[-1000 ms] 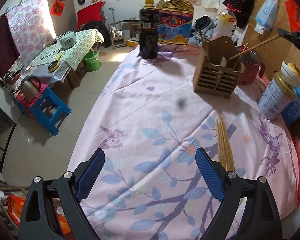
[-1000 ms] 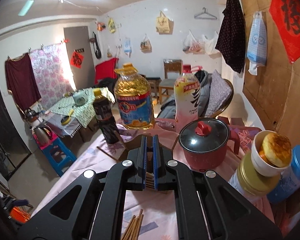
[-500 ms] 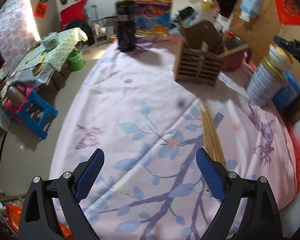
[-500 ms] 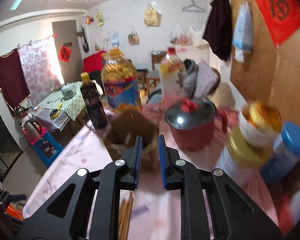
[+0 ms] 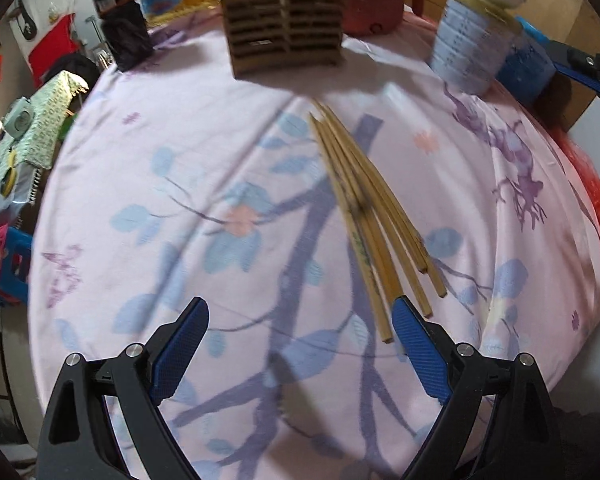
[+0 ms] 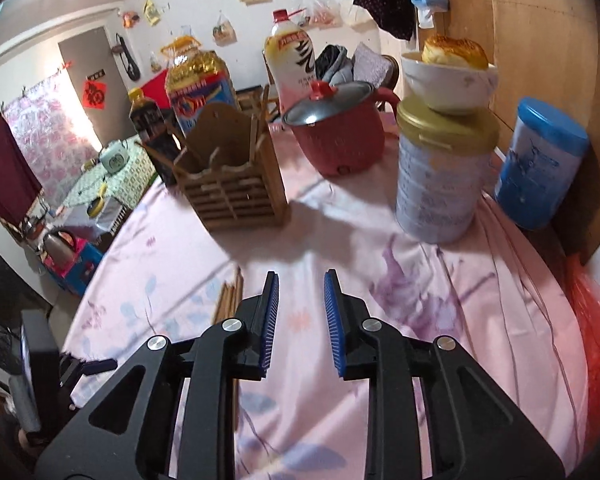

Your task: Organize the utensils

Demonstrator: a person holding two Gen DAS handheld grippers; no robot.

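Several wooden chopsticks [image 5: 364, 208] lie in a loose bundle on the pink flowered tablecloth [image 5: 180, 184]. My left gripper [image 5: 300, 312] hovers just short of their near ends, open wide and empty, its right fingertip beside the bundle's end. A slatted wooden utensil holder [image 5: 284, 36] stands at the far side with a few sticks in it. In the right wrist view the holder [image 6: 232, 184] is ahead to the left and the chopsticks [image 6: 228, 296] lie left of my right gripper [image 6: 300, 280]. Its jaws are opening, a narrow gap, nothing between them.
A red lidded pot [image 6: 340, 132], a tin with a gold lid [image 6: 440, 184] carrying a bowl with a bun [image 6: 452, 76], and a blue canister [image 6: 540, 168] stand at the far right. Oil [image 6: 200, 84], soy [image 6: 152, 132] and drink [image 6: 296, 64] bottles stand behind the holder. The table edge drops off at left.
Both grippers have come down closer to the table; the chopsticks now lie near the left fingertips. The right jaws went from shut to slightly apart.
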